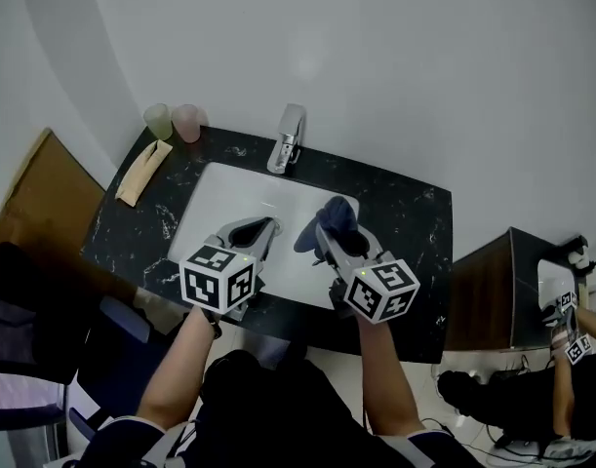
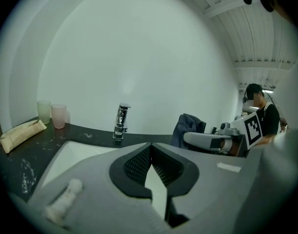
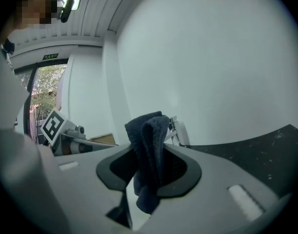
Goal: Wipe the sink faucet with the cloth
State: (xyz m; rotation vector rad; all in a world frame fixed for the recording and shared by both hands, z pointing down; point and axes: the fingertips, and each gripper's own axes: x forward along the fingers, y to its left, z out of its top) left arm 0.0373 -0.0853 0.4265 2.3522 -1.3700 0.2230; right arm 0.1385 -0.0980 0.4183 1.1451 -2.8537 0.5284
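The right gripper (image 1: pixel 322 230) clamps a dark blue cloth (image 3: pixel 149 152) (bunched, sticking up past the jaws) above the white sink (image 1: pixel 219 188). The left gripper (image 1: pixel 261 228) is closed and empty, well short of the faucet (image 1: pixel 288 138).

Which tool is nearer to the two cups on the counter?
Left. The left tool hangs over the sink, diagonally in front of the cups; the right tool, gripping the dark cloth, is farther right over the sink.

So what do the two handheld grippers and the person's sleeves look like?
Both the left gripper and right gripper are grey shells with black ribbed pads, each topped by a white cube of black square markers. Sleeves are short, dark, white-trimmed.
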